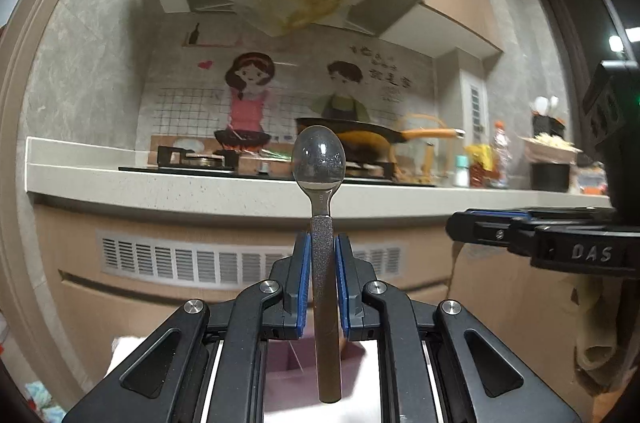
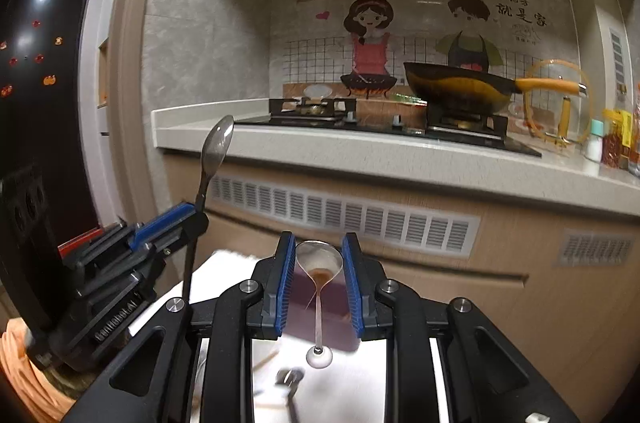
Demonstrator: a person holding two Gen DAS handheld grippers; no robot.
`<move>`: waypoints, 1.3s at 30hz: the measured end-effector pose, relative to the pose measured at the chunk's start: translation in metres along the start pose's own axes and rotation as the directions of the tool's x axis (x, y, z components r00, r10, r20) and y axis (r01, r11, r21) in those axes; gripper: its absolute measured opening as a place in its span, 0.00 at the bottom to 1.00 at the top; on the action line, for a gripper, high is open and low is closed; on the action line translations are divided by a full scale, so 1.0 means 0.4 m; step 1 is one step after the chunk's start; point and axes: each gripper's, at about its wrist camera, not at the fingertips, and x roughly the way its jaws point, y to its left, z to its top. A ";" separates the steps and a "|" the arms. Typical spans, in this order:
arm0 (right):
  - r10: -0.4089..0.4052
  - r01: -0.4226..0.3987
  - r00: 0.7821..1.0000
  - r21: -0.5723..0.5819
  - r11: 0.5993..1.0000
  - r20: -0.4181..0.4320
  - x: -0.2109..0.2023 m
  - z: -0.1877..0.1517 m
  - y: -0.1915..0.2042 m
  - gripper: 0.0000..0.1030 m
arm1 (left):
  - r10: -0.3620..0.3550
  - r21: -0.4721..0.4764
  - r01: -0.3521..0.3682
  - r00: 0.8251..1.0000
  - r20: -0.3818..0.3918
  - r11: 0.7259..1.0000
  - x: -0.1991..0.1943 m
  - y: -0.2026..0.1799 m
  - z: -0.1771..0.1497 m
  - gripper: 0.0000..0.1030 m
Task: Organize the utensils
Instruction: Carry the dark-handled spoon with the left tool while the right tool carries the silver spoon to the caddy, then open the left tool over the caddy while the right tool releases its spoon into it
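In the left wrist view, my left gripper (image 1: pixel 322 255) is shut on the dark speckled handle of a metal spoon (image 1: pixel 319 159). The spoon stands upright with its bowl on top. My right gripper (image 1: pixel 540 239) shows at the right edge of that view. In the right wrist view, my right gripper (image 2: pixel 320 263) is shut on the bowl of a small shiny spoon (image 2: pixel 319 259), whose thin handle hangs down toward me. The left gripper (image 2: pixel 168 223) and its spoon (image 2: pixel 218 143) appear at the left. Both grippers hover over a white surface (image 2: pixel 352 383) with a purple container (image 2: pixel 304 307) on it.
Ahead runs a pale kitchen counter (image 2: pixel 360 147) with a gas hob (image 2: pixel 384 127) and a dark wok (image 2: pixel 456 85) with an orange handle. Bottles and jars (image 2: pixel 616 139) crowd its right end. Vented cabinet fronts (image 2: pixel 340 215) are below, and a black fridge (image 2: pixel 40 83) is at left. Another utensil (image 2: pixel 290 379) lies on the white surface.
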 end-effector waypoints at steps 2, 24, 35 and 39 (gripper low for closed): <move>-0.011 0.011 1.000 -0.001 1.000 0.010 0.054 0.010 -0.018 0.22 | 0.039 -0.022 -0.039 0.999 0.002 0.999 0.072 0.026 -0.026 0.12; -0.017 0.020 0.952 0.006 1.000 -0.304 0.520 -0.193 -0.088 0.43 | 0.070 -0.158 -0.133 0.934 -0.350 0.979 0.402 0.210 -0.353 0.29; -0.088 0.067 0.952 -0.081 0.994 -0.294 0.391 -0.259 -0.046 0.68 | 0.083 -0.198 -0.194 0.884 -0.460 0.961 0.274 0.271 -0.338 0.55; -0.114 0.078 0.945 -0.129 0.989 -0.308 0.366 -0.320 -0.019 0.87 | 0.110 -0.198 -0.236 0.860 -0.498 0.951 0.231 0.305 -0.358 0.63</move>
